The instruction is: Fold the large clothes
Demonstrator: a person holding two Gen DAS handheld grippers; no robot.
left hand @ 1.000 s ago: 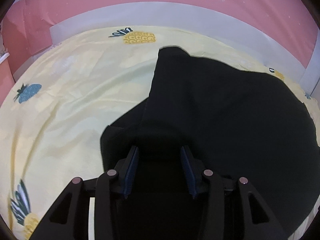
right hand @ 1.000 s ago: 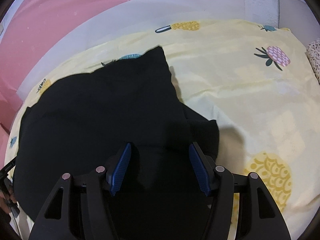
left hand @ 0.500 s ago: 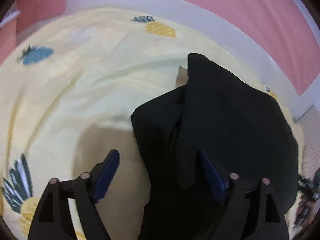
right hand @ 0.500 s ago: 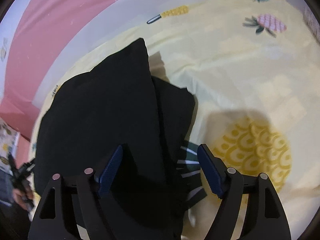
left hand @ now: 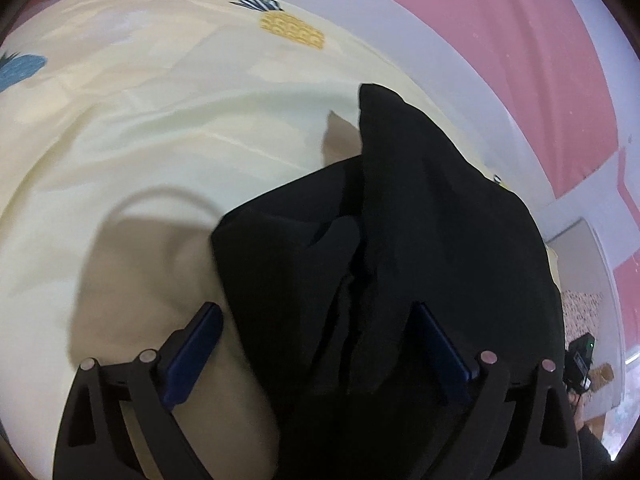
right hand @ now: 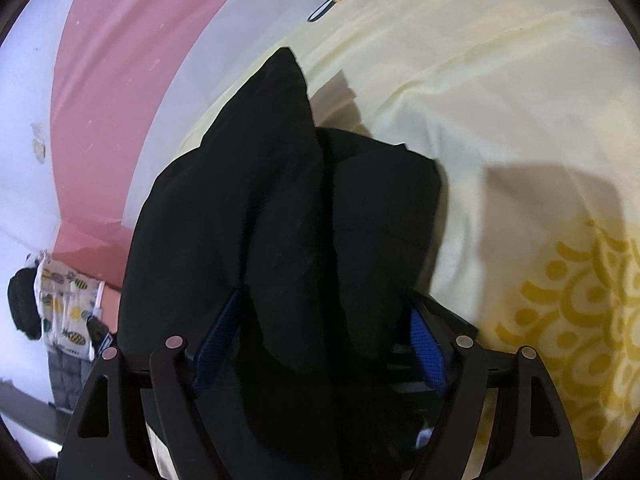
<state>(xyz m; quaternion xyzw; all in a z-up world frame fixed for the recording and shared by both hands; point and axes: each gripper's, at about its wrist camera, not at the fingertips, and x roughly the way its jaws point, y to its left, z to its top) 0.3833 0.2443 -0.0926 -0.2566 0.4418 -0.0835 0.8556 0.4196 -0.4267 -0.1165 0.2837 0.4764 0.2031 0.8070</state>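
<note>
A black garment (left hand: 420, 220) lies folded in layers on a pale yellow bedsheet (left hand: 140, 140) printed with pineapples. Its far corner stands up in a peak. My left gripper (left hand: 316, 312) is over the garment's near left edge. Its jaws are opening, and the cloth lies between the blue pads (left hand: 192, 344) without being pressed. In the right wrist view the same garment (right hand: 260, 200) fills the middle, bunched in thick folds on the bedsheet (right hand: 500, 100). My right gripper (right hand: 325, 298) is open wide, with folds lying loose between its pads (right hand: 428, 344).
A pink and white wall (left hand: 500, 40) runs behind the bed's far edge. A pineapple-print cloth (right hand: 64, 304) hangs at the left of the right wrist view. Bare sheet stretches to the left of the garment in the left view and to its right in the right view.
Both grippers have opened and let go of the black cloth. Both have dropped and turned, so the garment now sits folded on the sheet with its corner peaked.
</note>
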